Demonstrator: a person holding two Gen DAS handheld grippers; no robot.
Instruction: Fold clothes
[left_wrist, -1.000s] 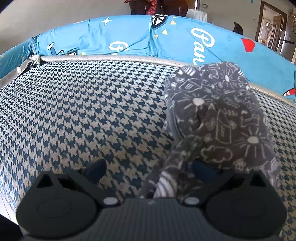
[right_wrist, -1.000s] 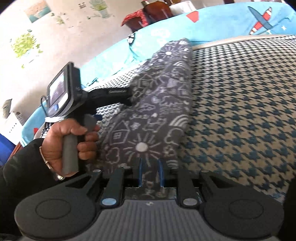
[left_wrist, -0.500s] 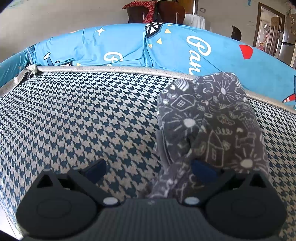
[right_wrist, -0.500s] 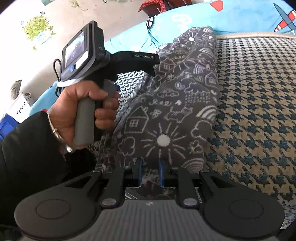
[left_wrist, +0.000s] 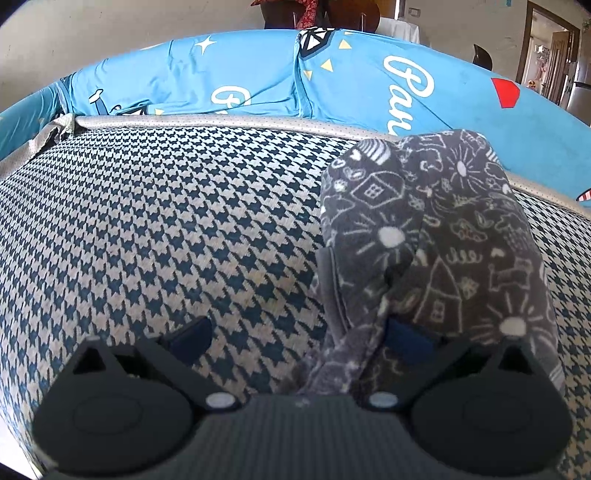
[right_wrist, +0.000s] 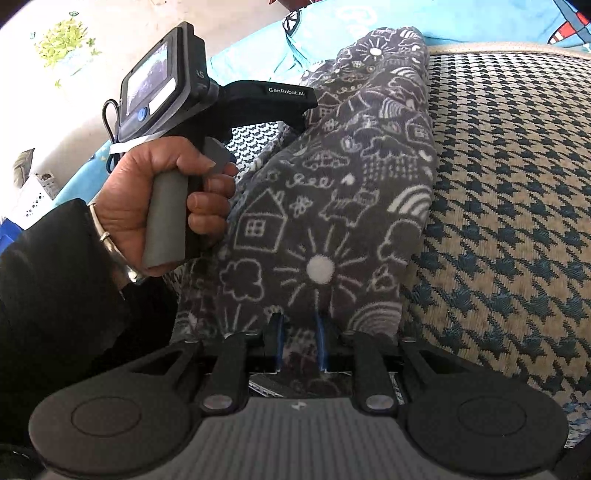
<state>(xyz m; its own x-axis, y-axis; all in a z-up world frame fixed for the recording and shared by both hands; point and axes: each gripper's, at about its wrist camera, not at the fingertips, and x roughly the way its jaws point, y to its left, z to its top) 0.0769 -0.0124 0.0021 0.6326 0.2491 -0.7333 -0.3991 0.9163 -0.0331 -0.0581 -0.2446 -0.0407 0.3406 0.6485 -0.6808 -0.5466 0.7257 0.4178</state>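
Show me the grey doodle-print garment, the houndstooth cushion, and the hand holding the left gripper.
grey doodle-print garment (right_wrist: 321, 236), right wrist view, on the fabric just above its sun drawing.
houndstooth cushion (left_wrist: 166, 229), left wrist view, on bare weave.
hand (right_wrist: 147, 195), right wrist view, on its back.

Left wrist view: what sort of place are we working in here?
Most likely a home living room: the grey doodle-print garment lies on a houndstooth cushion with blue printed covers behind it, and a doorway opens onto another room.

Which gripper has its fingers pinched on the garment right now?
The right gripper: narrow jaws clamp the grey doodle-print garment. The left gripper stands wide open, cloth merely draped over one finger.
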